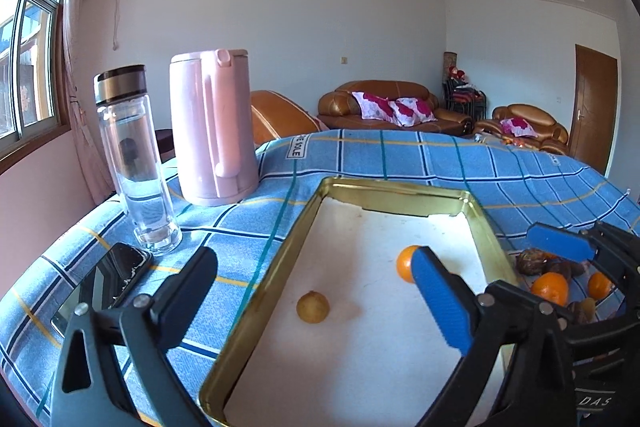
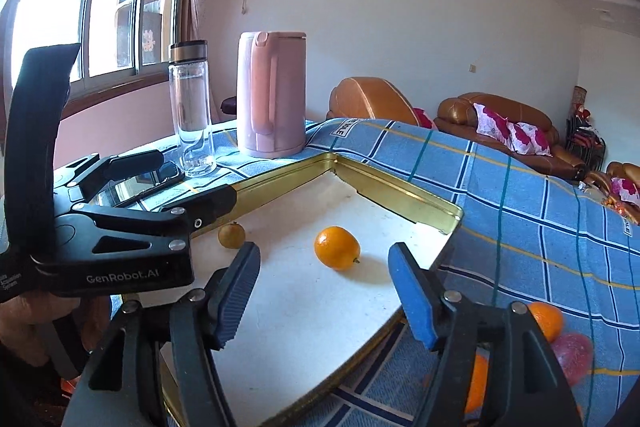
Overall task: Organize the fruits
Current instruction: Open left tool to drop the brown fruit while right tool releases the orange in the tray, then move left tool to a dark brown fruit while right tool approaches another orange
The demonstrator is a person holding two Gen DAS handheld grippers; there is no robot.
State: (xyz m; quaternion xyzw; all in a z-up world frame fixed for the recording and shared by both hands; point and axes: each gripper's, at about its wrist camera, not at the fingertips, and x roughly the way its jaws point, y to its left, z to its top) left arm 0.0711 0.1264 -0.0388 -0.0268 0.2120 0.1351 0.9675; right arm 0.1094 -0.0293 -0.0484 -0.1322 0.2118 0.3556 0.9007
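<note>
A gold tin tray (image 1: 304,223) with a white floor lies on the blue checked cloth. Inside it rest a small yellow-brown fruit (image 1: 313,307) and an orange (image 1: 406,263), apart from each other. My left gripper (image 1: 314,259) hovers over the tray's near-left part, open wide, nothing between its pads. In the right wrist view my right gripper (image 2: 323,253) stands open above the tray; the orange (image 2: 336,247) lies beyond its fingertips, untouched. The small fruit (image 2: 231,235) sits by the left gripper (image 2: 180,183). More oranges (image 1: 550,289) and brown fruits (image 1: 530,261) lie right of the tray.
A glass bottle (image 1: 136,163), a pink kettle (image 1: 212,131) and a phone (image 1: 120,271) stand left of the tray. A pink object (image 2: 572,351) lies among the loose oranges (image 2: 546,319). A hand holds the left gripper's handle. Brown sofas stand beyond the table.
</note>
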